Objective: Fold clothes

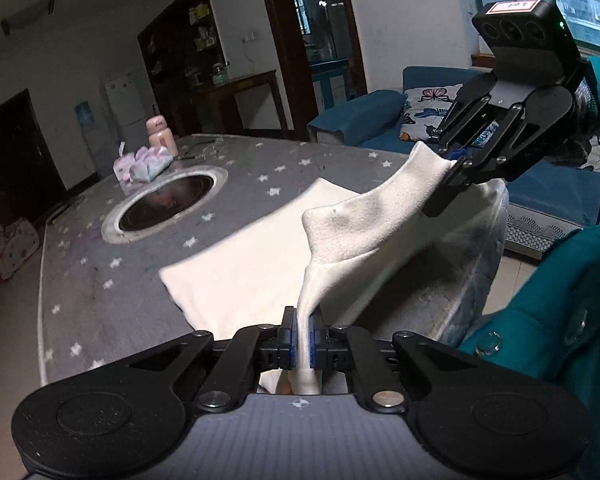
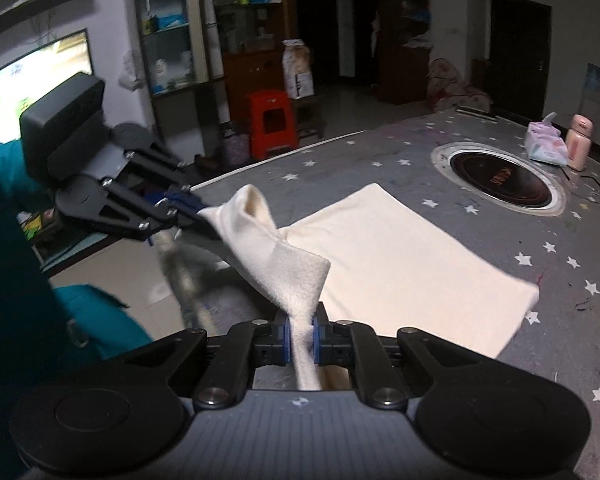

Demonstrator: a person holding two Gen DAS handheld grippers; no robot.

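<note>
A cream fleece garment (image 1: 244, 276) lies partly flat on the grey star-patterned table (image 1: 100, 280); it also shows in the right wrist view (image 2: 400, 256). My left gripper (image 1: 303, 340) is shut on the garment's near edge, lifted off the table. My right gripper (image 1: 450, 162) is shut on another part of the same edge, raised above the table's near side. In the right wrist view my right gripper (image 2: 301, 334) pinches the cloth, and my left gripper (image 2: 198, 210) holds the far end of the lifted edge. The cloth sags between them.
A round dark hotplate (image 1: 164, 204) is set in the table's middle. A tissue pack (image 1: 144, 164) and pink bottle (image 1: 162, 136) stand at the far end. A blue sofa (image 1: 380, 120) is beyond the table. A red stool (image 2: 272, 124) stands on the floor.
</note>
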